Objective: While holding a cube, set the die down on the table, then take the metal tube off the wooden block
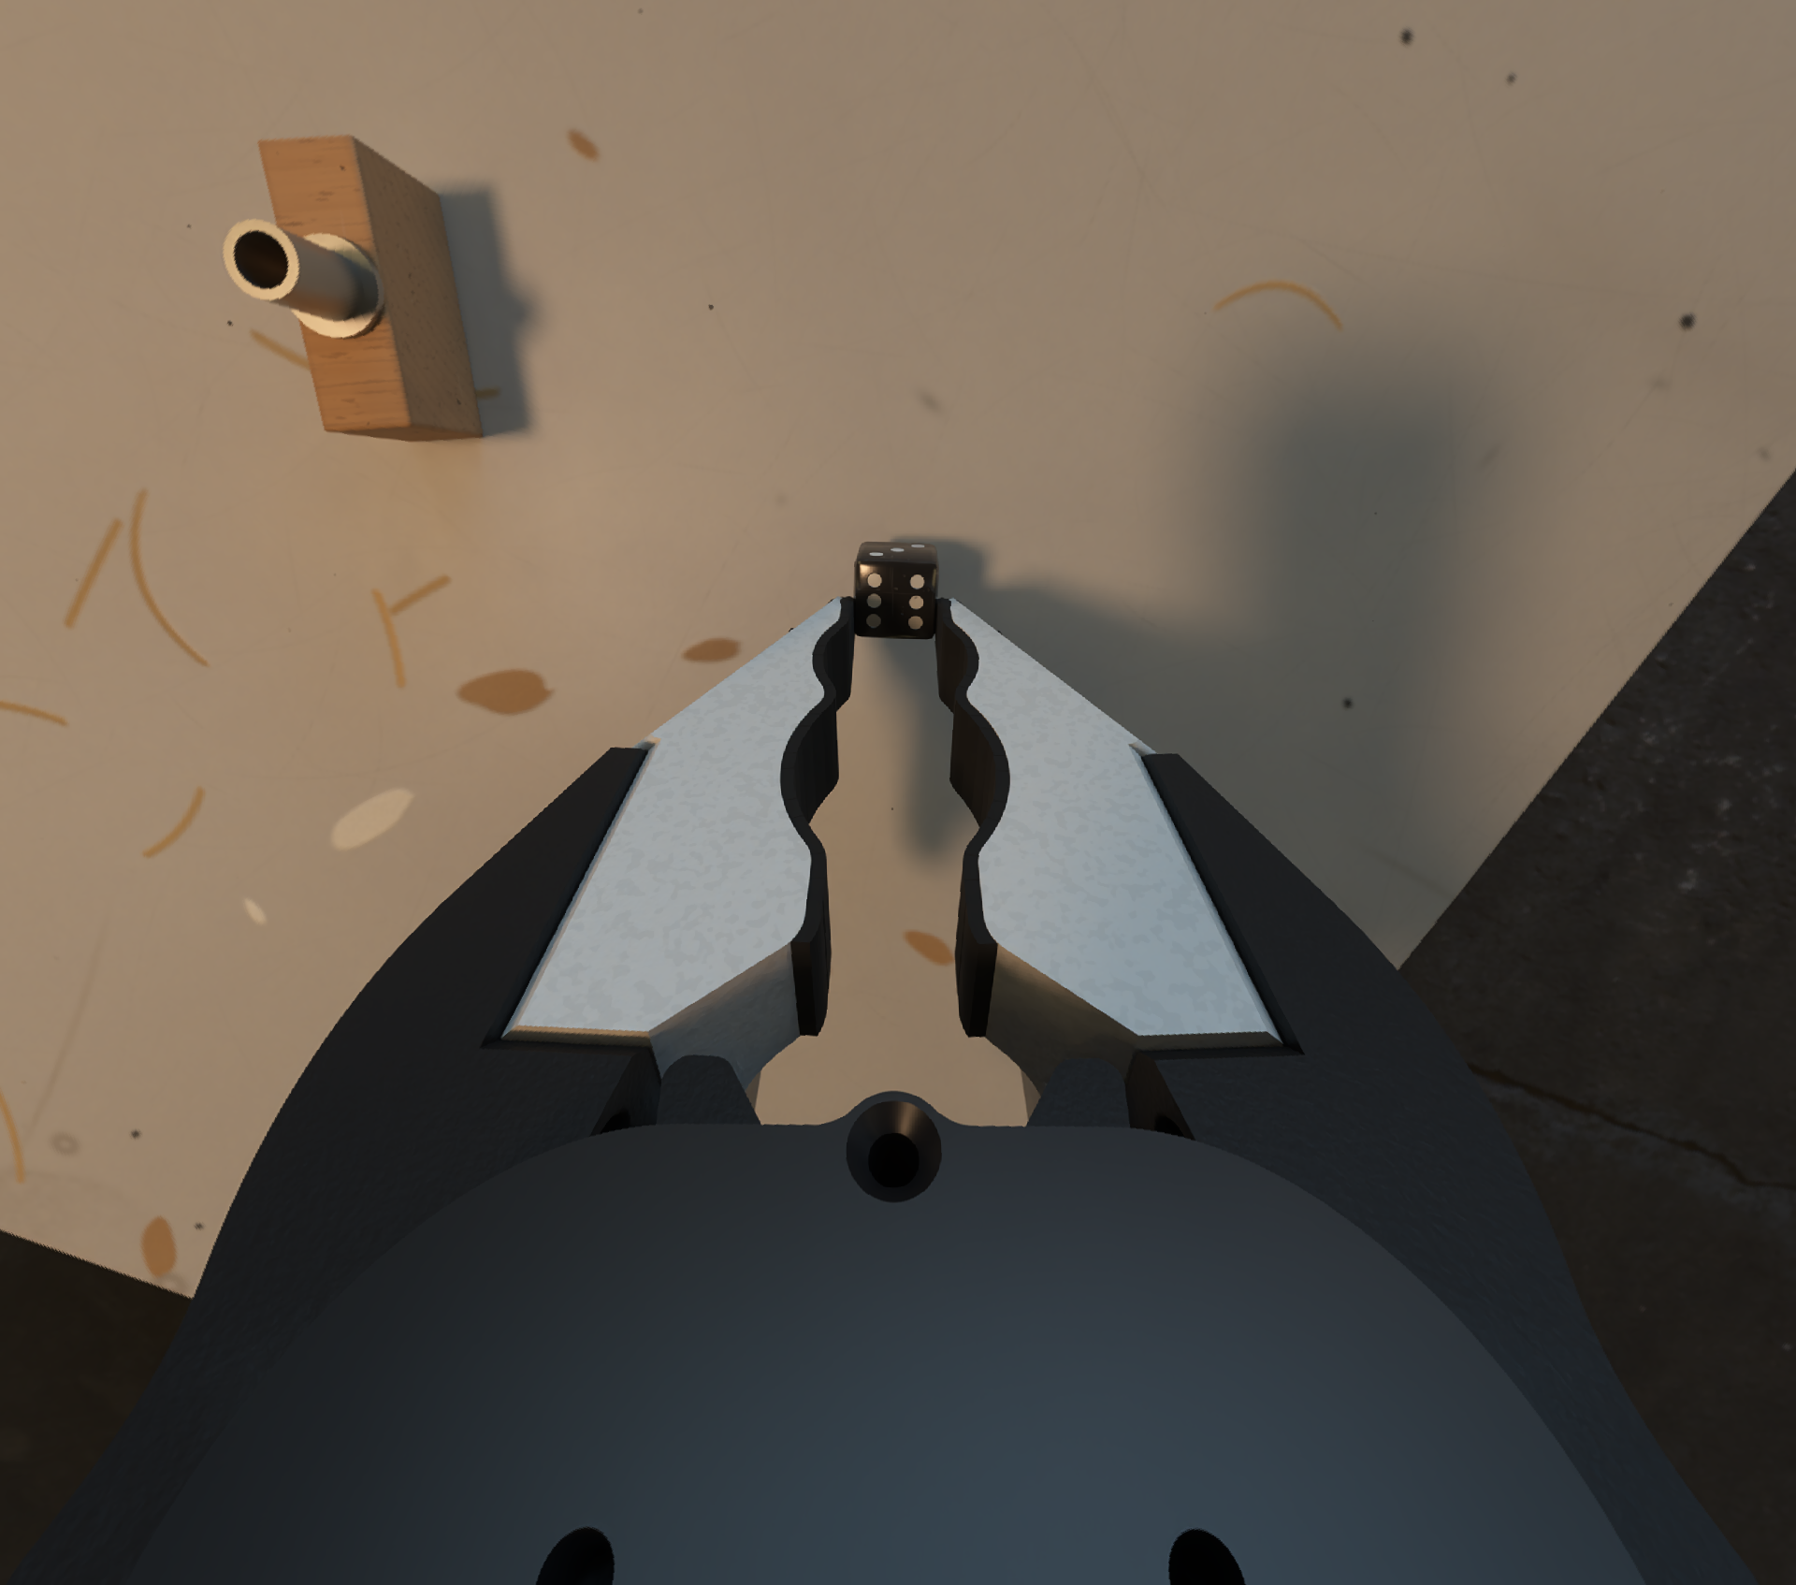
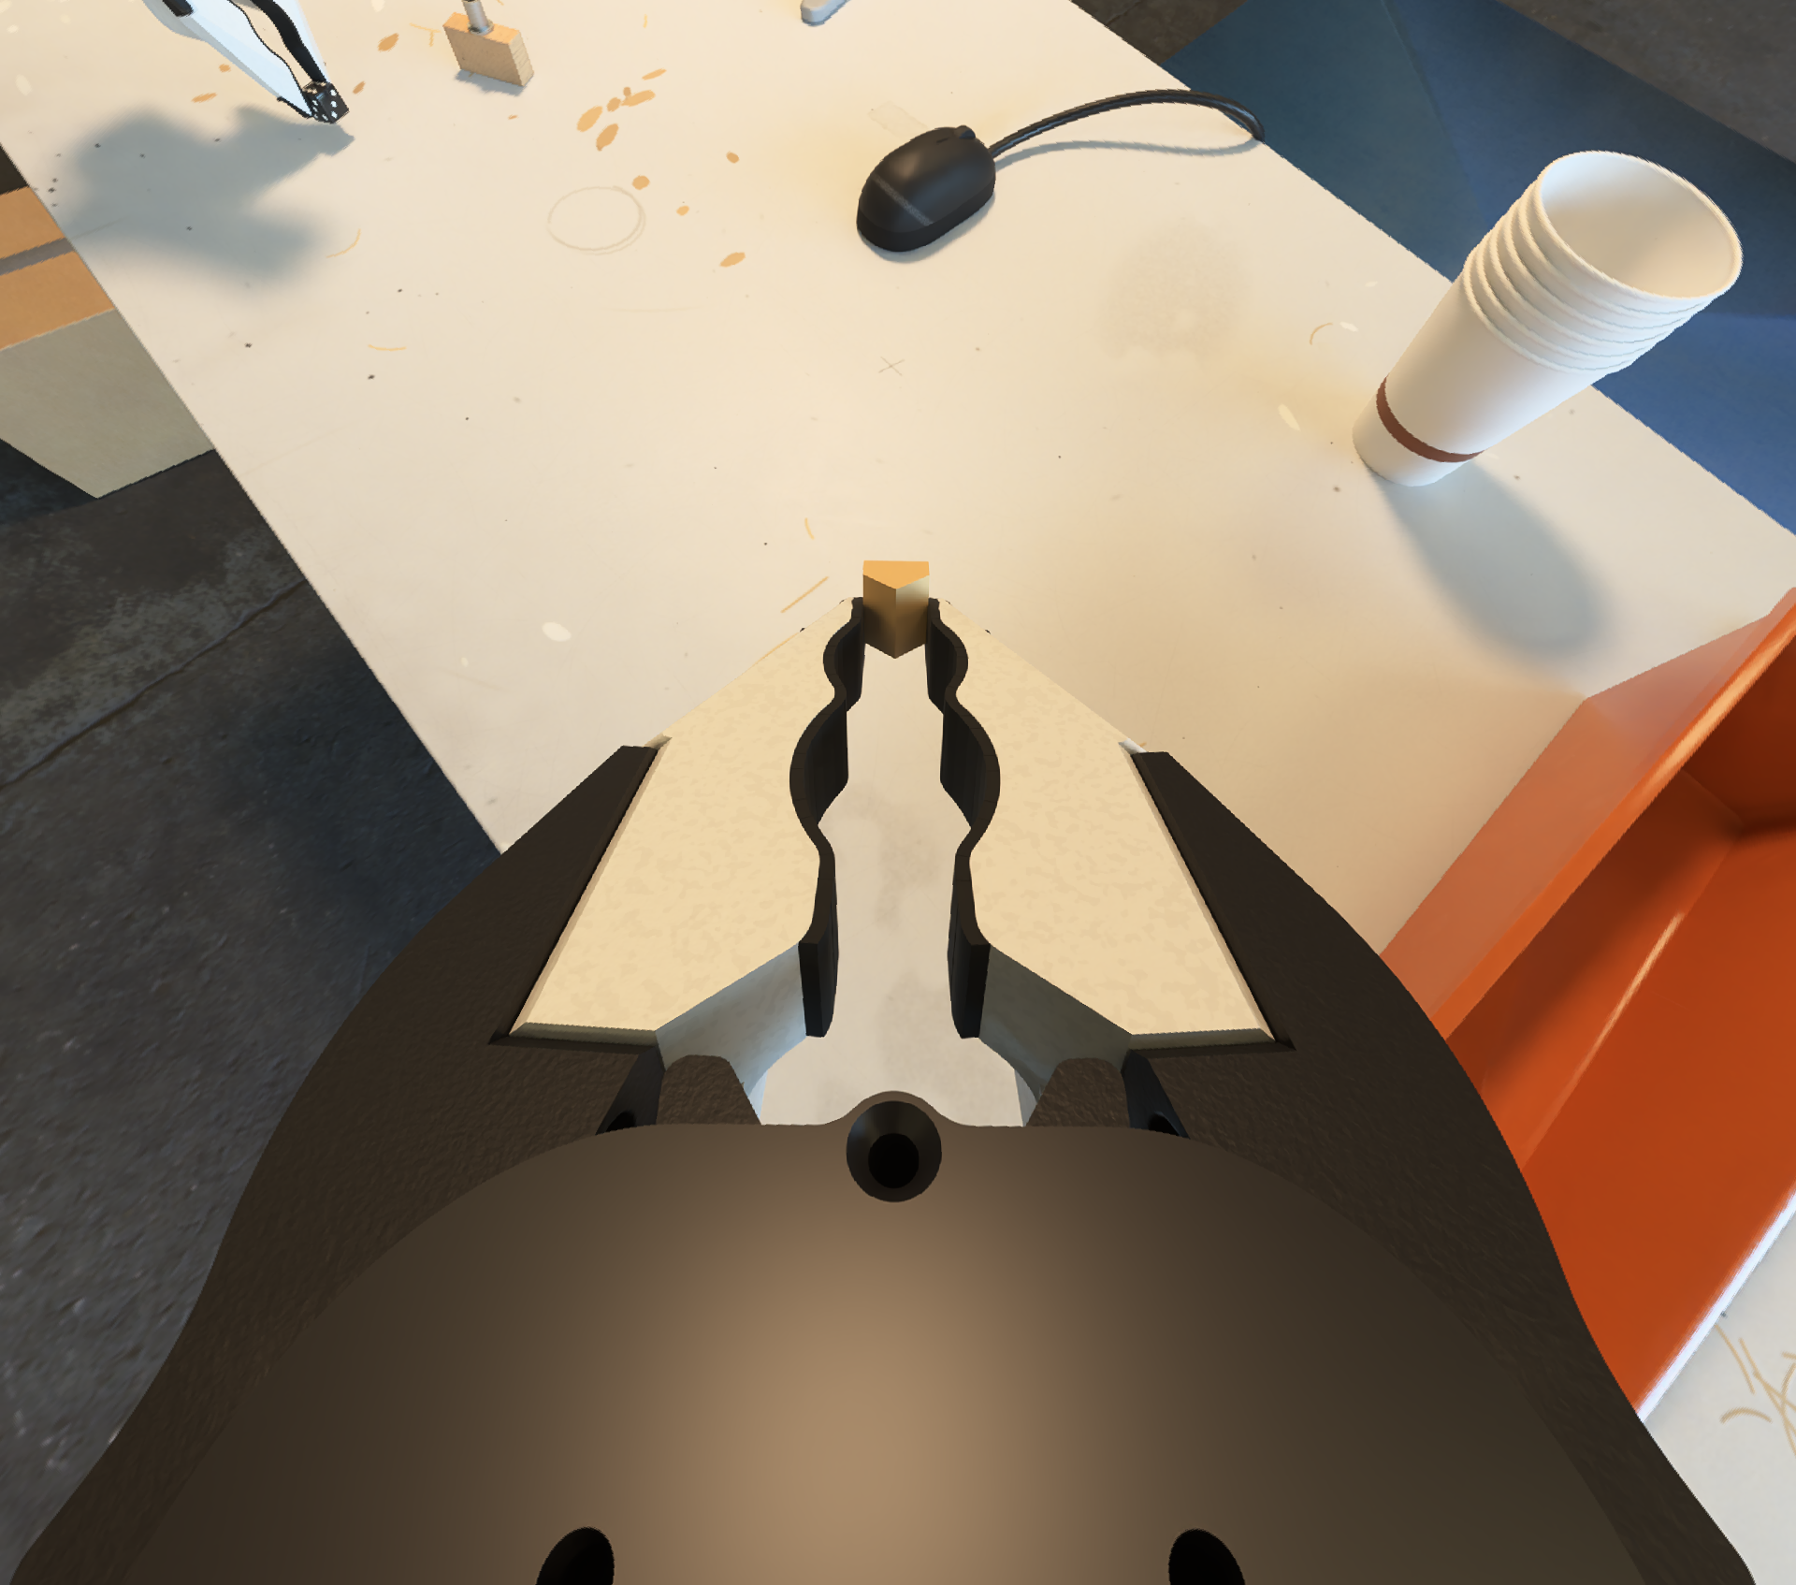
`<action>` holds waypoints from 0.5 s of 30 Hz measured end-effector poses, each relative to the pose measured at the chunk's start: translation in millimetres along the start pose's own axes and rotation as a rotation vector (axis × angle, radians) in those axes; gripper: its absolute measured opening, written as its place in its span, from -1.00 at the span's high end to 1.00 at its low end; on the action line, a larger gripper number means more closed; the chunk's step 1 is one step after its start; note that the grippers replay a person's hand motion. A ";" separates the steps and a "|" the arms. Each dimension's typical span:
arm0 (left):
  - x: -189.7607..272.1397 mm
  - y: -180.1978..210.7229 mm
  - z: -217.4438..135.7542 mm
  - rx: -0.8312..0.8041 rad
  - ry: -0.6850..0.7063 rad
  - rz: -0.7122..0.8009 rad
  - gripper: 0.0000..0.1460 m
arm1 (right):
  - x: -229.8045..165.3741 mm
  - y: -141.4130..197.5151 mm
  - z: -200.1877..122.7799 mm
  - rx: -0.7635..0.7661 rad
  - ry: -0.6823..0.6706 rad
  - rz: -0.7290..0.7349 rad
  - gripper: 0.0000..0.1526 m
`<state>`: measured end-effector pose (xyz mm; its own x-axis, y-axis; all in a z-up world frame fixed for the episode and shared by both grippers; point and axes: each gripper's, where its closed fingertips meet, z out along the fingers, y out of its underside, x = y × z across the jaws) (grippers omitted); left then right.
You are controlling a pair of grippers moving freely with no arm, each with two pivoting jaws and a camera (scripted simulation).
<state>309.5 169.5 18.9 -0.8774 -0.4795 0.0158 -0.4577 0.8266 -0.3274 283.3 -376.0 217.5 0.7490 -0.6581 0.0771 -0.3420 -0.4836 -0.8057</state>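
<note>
Black with white pips, the die (image 1: 895, 590) sits pinched at the very tips of the left gripper (image 1: 894, 625), its jaws nearly closed on it, low over the pale bench (image 1: 972, 177); whether it already touches the surface is hard to tell. To do this well, lower until the die rests flat, then part the jaws only slightly and lift straight away so it does not roll. The right gripper (image 2: 895, 625) has its jaws narrowed on the tan cube (image 2: 894, 600) and should hold firm. Far left of the die, well apart, the metal tube (image 1: 296, 279) stands in the wooden block (image 1: 374, 294).
</note>
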 end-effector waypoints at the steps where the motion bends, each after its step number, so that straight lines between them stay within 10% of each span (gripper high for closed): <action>1: -0.3 0.4 -0.4 0.004 0.000 -0.009 0.78 | 0.1 0.8 -0.7 0.002 -0.001 0.002 0.85; 9: -6.8 -23.9 -73.0 0.234 -0.070 -0.054 0.78 | 5.9 8.8 -12.6 0.009 0.021 0.019 0.85; 15: 18.9 -148.7 -168.7 0.365 -0.250 0.190 0.78 | 6.8 2.5 -19.3 0.041 0.039 0.037 0.85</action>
<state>336.7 87.2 227.2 -0.8589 -0.4227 -0.2893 -0.1727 0.7706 -0.6135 276.5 -392.8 227.3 0.7134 -0.6974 0.0691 -0.3446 -0.4349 -0.8319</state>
